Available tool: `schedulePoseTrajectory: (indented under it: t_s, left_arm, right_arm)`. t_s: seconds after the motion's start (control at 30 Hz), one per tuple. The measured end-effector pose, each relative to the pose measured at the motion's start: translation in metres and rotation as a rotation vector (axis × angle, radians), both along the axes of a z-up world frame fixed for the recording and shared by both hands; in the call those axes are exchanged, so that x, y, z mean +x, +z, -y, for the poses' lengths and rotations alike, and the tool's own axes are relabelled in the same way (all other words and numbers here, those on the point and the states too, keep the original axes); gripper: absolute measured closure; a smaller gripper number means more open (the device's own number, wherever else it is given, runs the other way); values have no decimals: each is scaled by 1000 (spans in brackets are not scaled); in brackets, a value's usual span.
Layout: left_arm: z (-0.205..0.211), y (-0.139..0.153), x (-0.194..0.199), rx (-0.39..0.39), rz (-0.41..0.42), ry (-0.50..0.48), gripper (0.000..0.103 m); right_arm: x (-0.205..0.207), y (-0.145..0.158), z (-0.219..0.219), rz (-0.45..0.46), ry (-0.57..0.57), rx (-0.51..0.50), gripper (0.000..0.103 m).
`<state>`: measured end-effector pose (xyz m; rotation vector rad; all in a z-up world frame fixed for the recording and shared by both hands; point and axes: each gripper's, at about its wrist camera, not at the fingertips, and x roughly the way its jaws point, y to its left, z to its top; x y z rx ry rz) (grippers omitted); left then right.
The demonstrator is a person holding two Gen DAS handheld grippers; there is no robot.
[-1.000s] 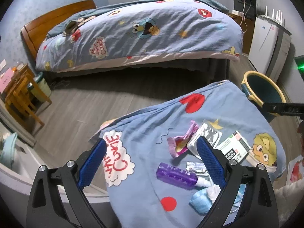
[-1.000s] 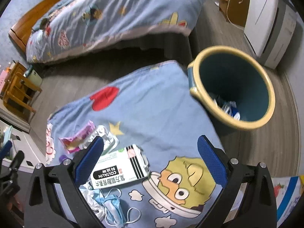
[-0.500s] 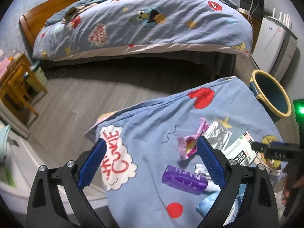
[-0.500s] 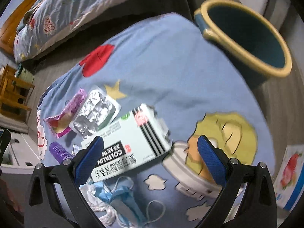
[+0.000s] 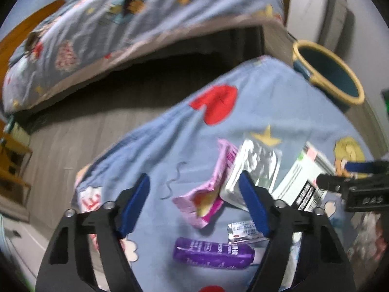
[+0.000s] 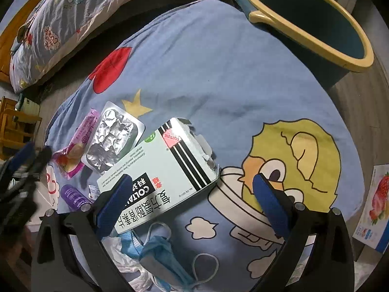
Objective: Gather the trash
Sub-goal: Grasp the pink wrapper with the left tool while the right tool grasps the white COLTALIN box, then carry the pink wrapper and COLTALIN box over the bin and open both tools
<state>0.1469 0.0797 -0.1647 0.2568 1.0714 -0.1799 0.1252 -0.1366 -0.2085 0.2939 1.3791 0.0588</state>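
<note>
Blue cartoon sheet (image 6: 218,73) covers the surface; bed (image 5: 145,19) behind, bin (image 6: 313,22) beside. Left gripper (image 5: 194,191) jaws closing over pink wrapper (image 5: 206,199), not touching. Right gripper (image 6: 192,189) jaws wide, empty, above med box (image 6: 165,170).

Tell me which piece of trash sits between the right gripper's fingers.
The white medicine box. It lies across the open right gripper, unlike the foil blister pack, pink wrapper and purple tube farther left.
</note>
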Motion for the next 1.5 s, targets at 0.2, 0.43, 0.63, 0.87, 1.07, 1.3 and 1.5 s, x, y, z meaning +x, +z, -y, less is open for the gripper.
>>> schedulePoseTrajectory:
  t_s: [0.2,0.43,0.63,0.87,1.07,1.3,1.5]
  left_arm:
    - [2,-27,-2,15,-115,-55,88]
    - [-23,-16,-7,-53,-96,0,93]
    - [-39,-10,-11,-107,-76,26,93]
    - [-53,-4,-11,-132,-53,54,93]
    - [-54,-1,-10,-124,-33,50,93]
    - [-51,2,-12,-110,-12,36,93]
    - [-48,13,-12,-94,31,33,93]
  right_arm:
    - [0,-5,-2,-26,-27,25,6]
    - [4,-10,-20,-60,-95,89,6]
    - [25,-11,-41,-28,-86,35,6]
    - [47,-14,-69,35,22,-64,6]
    - [45,-18,-83,60,101,-156,13]
    - [40,-7,-77,100,90,-167,25]
    - [23,19,-65,163,93,-156,27]
